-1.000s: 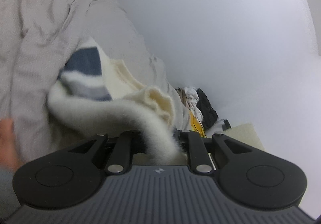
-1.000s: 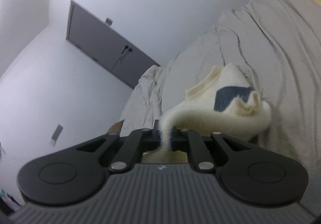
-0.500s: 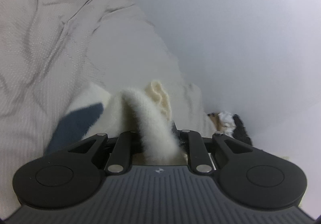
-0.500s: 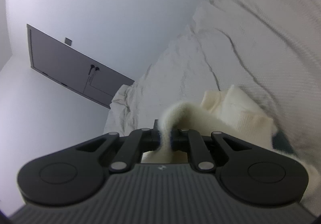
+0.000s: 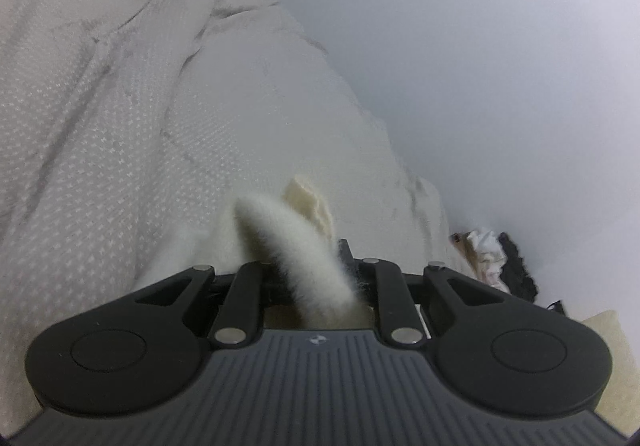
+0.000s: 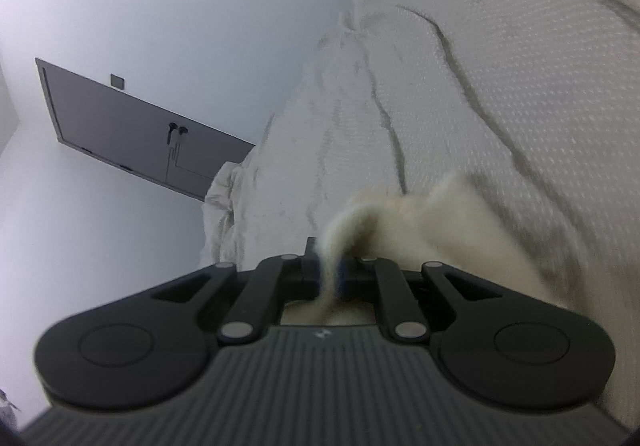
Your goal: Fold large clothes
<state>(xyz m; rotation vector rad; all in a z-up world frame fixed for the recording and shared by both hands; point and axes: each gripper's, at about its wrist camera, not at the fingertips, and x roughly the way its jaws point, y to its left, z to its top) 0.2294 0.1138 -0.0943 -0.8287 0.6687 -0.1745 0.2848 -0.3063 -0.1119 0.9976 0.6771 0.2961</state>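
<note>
We are in the carrying part of a fold: both grippers pinch the cream fuzzy sweater [image 5: 296, 246], the left gripper [image 5: 320, 278] nipped on a thick roll of it, the right gripper [image 6: 330, 274] pressed nearly together on a thin edge [image 6: 340, 230]. The rest of the garment trails low over the pale textured bedspread [image 5: 120, 150]. We judge the next move is to lay the 2 held corners down evenly, then let go. The bedspread's wrinkles [image 6: 384, 114] could snag it. A heap of other clothes [image 5: 492, 258] sits by the wall, and a grey door [image 6: 132, 134] stands well apart.
</note>
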